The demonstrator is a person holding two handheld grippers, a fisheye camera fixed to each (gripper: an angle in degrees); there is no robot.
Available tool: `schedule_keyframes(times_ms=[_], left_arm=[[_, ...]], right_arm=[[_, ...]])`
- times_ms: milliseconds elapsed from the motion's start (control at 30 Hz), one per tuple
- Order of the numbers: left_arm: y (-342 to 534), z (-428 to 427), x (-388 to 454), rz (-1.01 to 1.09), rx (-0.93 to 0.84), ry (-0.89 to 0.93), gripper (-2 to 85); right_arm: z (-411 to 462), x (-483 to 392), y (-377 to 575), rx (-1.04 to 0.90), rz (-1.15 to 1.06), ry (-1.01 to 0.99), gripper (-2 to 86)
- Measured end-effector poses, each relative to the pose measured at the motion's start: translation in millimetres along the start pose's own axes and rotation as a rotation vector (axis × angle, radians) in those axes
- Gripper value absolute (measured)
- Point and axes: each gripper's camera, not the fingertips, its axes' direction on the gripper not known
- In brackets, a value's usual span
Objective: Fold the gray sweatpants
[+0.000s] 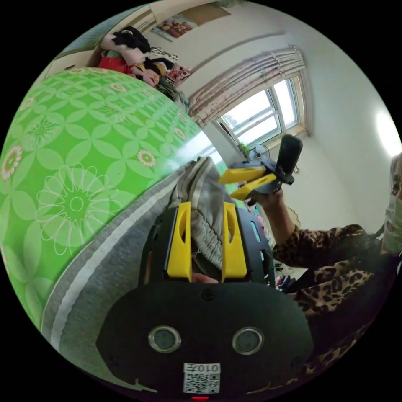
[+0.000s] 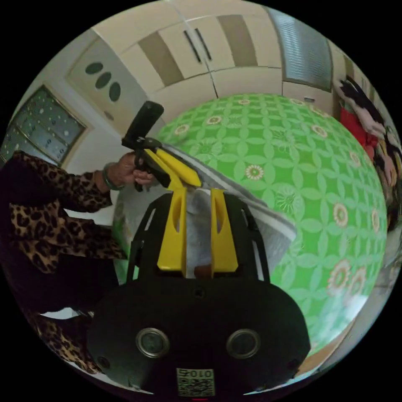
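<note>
The work surface is a bed covered by a green floral sheet (image 1: 79, 167), with a window (image 1: 264, 113) and curtain beyond it, cabinet doors (image 2: 201, 54) on the far wall, and a pile of clothes (image 1: 138, 58) at the bed's far side.

The gray sweatpants (image 1: 96, 268) lie on the sheet near its edge. Their long axis runs along a pale side stripe from the lower rim of the left gripper view up toward the left gripper (image 1: 206, 205). You hold a bunched, gathered end of the garment there; the fabric fills the gap between your two yellow jaws, which stand roughly parallel and partly closed with cloth against both inner faces.

In the right gripper view, the right gripper (image 2: 197, 192) has gray fabric between its jaws as well, and both jaws bear on it. The two grippers sit just beside each other, your left jaw tips nearly touching the right jaw tips.

The gripper bodies hide how the cloth folds behind the jaws, and the lower end of the sweatpants is cut off by the view rim. Which end is the waistband cannot be told. Green sheet lies open beyond the garment toward the clothes pile.
</note>
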Motion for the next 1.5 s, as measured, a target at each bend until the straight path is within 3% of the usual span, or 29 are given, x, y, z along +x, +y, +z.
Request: schedule_keyframes(times_ms=[133, 267, 400, 500, 667, 800, 867, 1000, 1133, 1267, 1367, 1467, 1500], left_arm=[[4, 10, 9, 0.01, 0.005, -0.071, 7.4], [8, 6, 19, -0.009, 0.043, -0.11, 1.9], [4, -12, 41, 0.022, 0.099, -0.091, 0.4], [3, -32, 47, -0.004, 0.182, -0.159, 0.0], [15, -35, 30, -0.142, 0.149, -0.248, -0.1], [10, -34, 49, -0.072, 0.185, -0.03, -0.1], [0, -17, 65, -0.055, 0.094, -0.135, -0.1], [1, -3, 46, -0.157, 0.035, -0.149, -0.2], [13, -21, 38, -0.175, 0.051, -0.122, -0.1], [17, -35, 34, -0.194, 0.066, -0.099, -0.1], [14, -46, 38, -0.185, 0.052, -0.119, -0.2], [11, -58, 41, -0.182, 0.034, -0.141, -0.2], [11, -60, 41, -0.187, 0.029, -0.142, -0.2]], right_arm=[[58, -3, -25, -0.25, -0.122, 0.109, 9.4], [72, 6, -19, -0.282, -0.126, 0.064, 6.4], [26, 8, -7, -0.123, -0.118, 0.031, 2.9], [43, 24, -7, -0.144, -0.084, 0.046, 3.1], [66, 48, 4, -0.149, -0.023, 0.038, 3.2], [89, 69, 17, -0.153, 0.015, 0.038, 3.6], [84, 87, 26, -0.128, 0.07, -0.026, 3.7], [37, 120, 69, 0.06, 0.262, -0.058, 3.5], [-32, 145, 186, 0.241, 0.553, 0.007, 3.3], [-58, 155, 260, 0.421, 0.599, -0.188, 4.0], [-39, 163, 256, 0.402, 0.596, -0.221, 3.5], [19, 197, 249, 0.207, 0.728, -0.179, 2.6], [22, 209, 262, 0.301, 0.743, -0.273, 2.5]])
